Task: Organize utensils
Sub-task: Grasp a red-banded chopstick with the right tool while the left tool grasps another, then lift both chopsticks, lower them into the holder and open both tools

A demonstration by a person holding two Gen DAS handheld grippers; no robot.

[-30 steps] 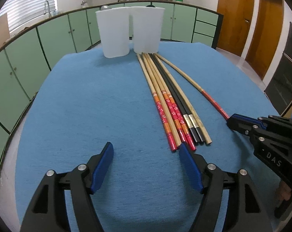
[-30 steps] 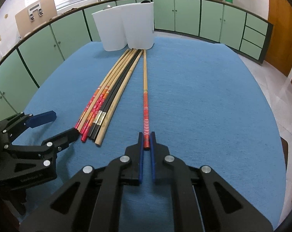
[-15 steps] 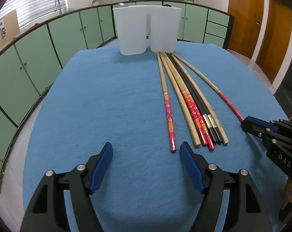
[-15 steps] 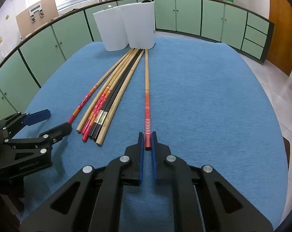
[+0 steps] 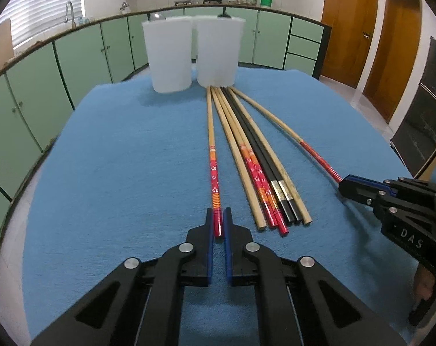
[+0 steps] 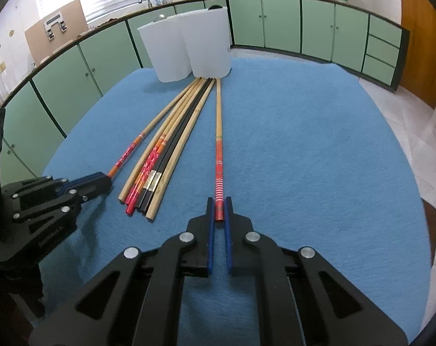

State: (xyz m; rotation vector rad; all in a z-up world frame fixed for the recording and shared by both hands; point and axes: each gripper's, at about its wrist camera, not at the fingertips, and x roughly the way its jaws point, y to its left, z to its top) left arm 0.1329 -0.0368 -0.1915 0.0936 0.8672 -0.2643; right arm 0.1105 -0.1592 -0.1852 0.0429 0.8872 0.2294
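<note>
Since a second ago my left gripper [image 5: 218, 225] snapped closed, pinching a red-ended chopstick [image 5: 213, 173] pulled left of the bundle [image 5: 264, 173] | right gripper [image 6: 219, 210] pinches another chopstick [image 6: 218, 155] | both lie on the blue cloth [image 5: 117, 173], tips by the white cups [image 5: 216, 52] | risk: end-only grips, sticks may swivel or slip when I lift.

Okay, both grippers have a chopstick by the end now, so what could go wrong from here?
1. The left gripper pinches only the tip of the red flowered chopstick; it may pivot when lifted.
2. The right gripper likewise holds the striped chopstick.
3. Both far ends touch the white cups; pushing could tip them.
</note>
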